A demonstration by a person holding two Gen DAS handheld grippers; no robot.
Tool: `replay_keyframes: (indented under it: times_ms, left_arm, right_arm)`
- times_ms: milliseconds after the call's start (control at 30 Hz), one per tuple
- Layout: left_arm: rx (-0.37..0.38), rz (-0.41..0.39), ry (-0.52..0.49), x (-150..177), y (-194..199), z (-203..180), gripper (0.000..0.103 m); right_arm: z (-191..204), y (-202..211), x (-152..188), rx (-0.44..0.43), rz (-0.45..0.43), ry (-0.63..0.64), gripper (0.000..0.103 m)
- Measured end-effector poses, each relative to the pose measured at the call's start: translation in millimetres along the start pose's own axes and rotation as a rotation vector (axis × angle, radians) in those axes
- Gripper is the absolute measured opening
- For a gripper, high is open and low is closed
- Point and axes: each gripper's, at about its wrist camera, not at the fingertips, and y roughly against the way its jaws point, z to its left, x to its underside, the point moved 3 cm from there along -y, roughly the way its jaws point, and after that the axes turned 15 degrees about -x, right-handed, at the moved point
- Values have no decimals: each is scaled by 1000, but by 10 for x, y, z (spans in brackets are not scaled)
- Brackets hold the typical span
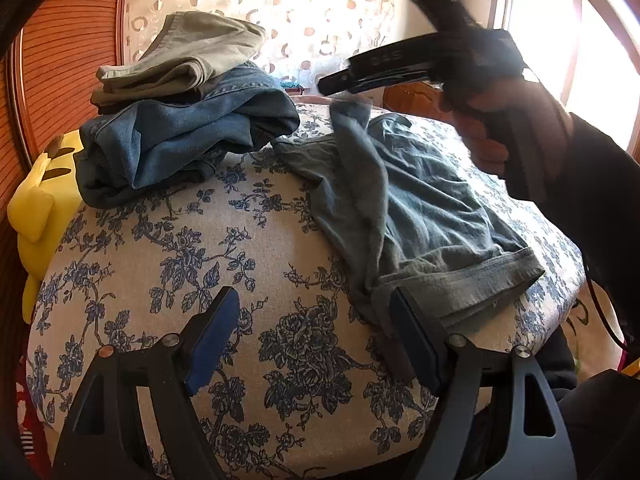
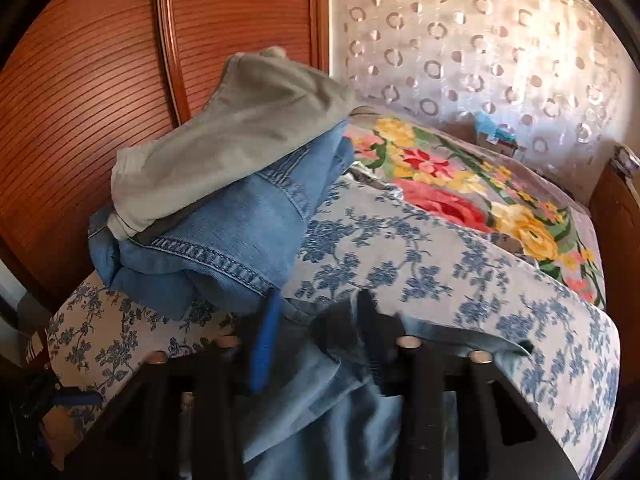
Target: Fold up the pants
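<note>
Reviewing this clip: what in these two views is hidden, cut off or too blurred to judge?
- Left wrist view: the right tongs and the hand are motion-blurred; whether the pads touch the grey-blue pants is unclear.
- Right wrist view: the same pants run off the bottom edge, partly behind the tongs' frame.
- Both views: the denim jeans are partly covered by the khaki pants, so their fold is unreadable.
- Left wrist view: the yellow plush is cut by the bed's edge.

At the left edge you see a yellow plush [image 1: 38, 208]. A floral blanket [image 2: 472, 184] lies at right. Patterned curtain [image 2: 480, 40] hangs upper right.
</note>
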Motion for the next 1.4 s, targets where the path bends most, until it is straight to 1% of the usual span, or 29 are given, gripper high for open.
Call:
replay_keyframes:
  times_ms: [133, 267, 300, 367, 433, 500, 567, 633, 767, 933, 1133, 1167, 1200, 1233, 1267, 1300, 1333, 1400]
  left_arm:
    - [-2, -8, -5, -49, 7, -48, 78]
    - [8, -15, -16, -63, 30, -108, 78]
    - [8, -14, -21, -63, 29, -123, 78]
    - [9, -12, -29, -75, 13, -159, 78]
    - [11, -10, -33, -85, -3, -183, 78]
    - [14, -7, -35, -95, -21, -212, 78]
    - [18, -4, -37, -100, -34, -238, 78]
    - [17, -2, -42, -95, -44, -260, 78]
    - [14, 3, -48, -96, -74, -273, 78]
    - [13, 14, -47, -94, -120, -264, 78]
    - [16, 24, -45, -57, -149, -273, 78]
    - [17, 25, -44, -51, -150, -272, 78]
    - [18, 25, -42, -50, -154, -268, 78]
    - [18, 26, -41, -52, -159, -265, 78]
    - [18, 25, -40, -53, -158, -263, 78]
    - [18, 25, -41, -59, -159, -259, 78]
    - [17, 24, -43, -62, -155, -262, 78]
    - [16, 22, -51, -82, -156, -267, 78]
  right_arm:
    - [1, 268, 112, -5, -38, -10, 45]
    - [-44, 532, 363, 28, -64, -38, 45]
    - [-62, 588, 461, 33, -63, -41, 45]
    - [-103, 675, 658, 73, -56, -40, 45]
    - [-217, 680, 839, 105, -24, -54, 45]
    - [-398, 650, 975, 131, 1, -97, 45]
    - [-568, 621, 1045, 152, 6, -144, 45]
    - [-671, 565, 1040, 158, 3, -174, 45]
    - [-853, 418, 1027, 128, 5, -239, 45]
    - [-963, 257, 945, 95, 1, -271, 45]
    - [-1118, 106, 862, 90, -6, -279, 45]
    - [-1124, 88, 852, 92, -6, -277, 42]
    - [-1109, 81, 868, 97, -6, -274, 37]
    - [-1100, 70, 870, 99, -4, -264, 28]
    - [-1087, 62, 875, 93, 2, -254, 15]
    - [-1064, 59, 879, 76, 8, -251, 11]
    - [-1052, 79, 880, 63, 12, -252, 10]
    - [-1065, 177, 889, 108, 12, -245, 9]
